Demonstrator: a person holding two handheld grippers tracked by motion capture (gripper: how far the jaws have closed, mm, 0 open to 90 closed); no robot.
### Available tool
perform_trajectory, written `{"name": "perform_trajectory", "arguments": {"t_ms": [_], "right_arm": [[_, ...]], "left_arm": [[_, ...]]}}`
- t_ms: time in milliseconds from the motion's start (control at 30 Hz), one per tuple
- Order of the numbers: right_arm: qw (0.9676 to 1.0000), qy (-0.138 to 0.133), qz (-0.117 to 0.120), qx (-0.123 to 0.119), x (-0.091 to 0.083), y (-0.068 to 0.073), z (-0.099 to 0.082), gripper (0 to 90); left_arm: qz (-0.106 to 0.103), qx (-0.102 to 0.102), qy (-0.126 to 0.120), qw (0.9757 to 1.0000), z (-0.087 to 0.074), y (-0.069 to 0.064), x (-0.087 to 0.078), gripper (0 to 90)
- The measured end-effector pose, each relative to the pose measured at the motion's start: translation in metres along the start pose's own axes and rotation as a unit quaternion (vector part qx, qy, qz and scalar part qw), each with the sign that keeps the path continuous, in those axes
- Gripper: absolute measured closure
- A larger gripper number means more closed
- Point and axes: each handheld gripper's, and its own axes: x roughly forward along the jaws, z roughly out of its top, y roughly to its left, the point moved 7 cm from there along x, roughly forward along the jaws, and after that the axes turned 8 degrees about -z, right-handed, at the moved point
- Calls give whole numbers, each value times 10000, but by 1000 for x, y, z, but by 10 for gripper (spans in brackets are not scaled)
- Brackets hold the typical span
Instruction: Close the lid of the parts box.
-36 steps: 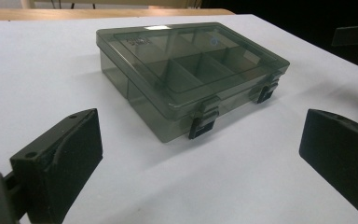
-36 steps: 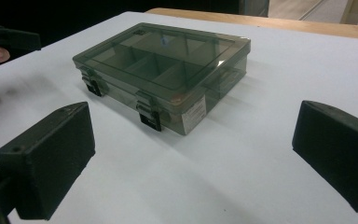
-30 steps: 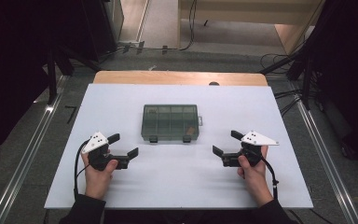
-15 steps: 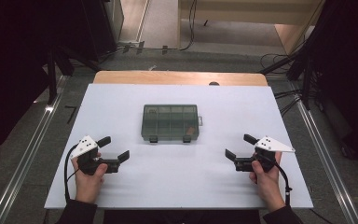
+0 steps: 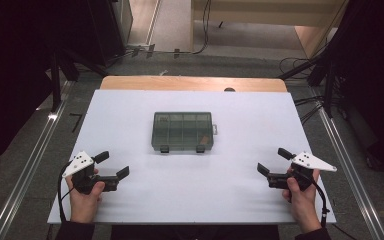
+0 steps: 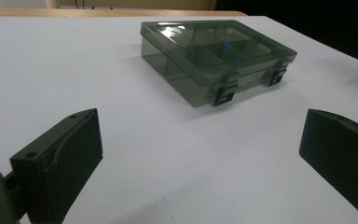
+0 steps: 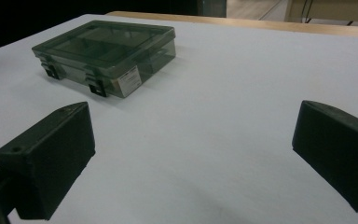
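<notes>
A closed, smoke-tinted compartment box (image 5: pixel 183 131) lies flat near the middle of the white table (image 5: pixel 130 110), its two dark latches on the side facing you. Your left gripper (image 5: pixel 112 165) sits at the near left of the table, jaws spread and pointing inward; your right gripper (image 5: pixel 274 162) mirrors it at the near right, jaws likewise spread. Both are well apart from the box.

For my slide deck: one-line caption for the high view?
Two open hand-held grippers, left and right, flank a closed smoky translucent plastic compartment box on a white table.
</notes>
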Motion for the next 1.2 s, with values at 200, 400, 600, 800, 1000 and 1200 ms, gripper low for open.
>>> {"name": "perform_trajectory", "arguments": {"t_ms": [200, 400, 600, 800, 1000, 1200], "right_arm": [[9999, -22, -120, 41, -10, -11, -4, 0], [9997, -14, -214, 65, -21, -22, -9, 0], [9995, 30, -304, 107, -31, -31, -16, 0], [9991, 26, -391, 148, -41, -41, -21, 0], [9985, 36, -503, 193, -51, -51, -27, 0], [9980, 26, -580, 242, -57, -59, -31, 0]], "left_arm": [[53, -58, -4, 10000, -4, 4, -10, 0], [109, -101, -47, 9999, -7, 8, -21, 0], [82, -110, -48, 9999, -11, 12, -29, 0], [133, -104, -65, 9998, -14, 15, -39, 0], [198, -75, -118, 9997, -16, 19, -50, 0], [257, -120, -187, 9994, -17, 22, -55, 0]]}}
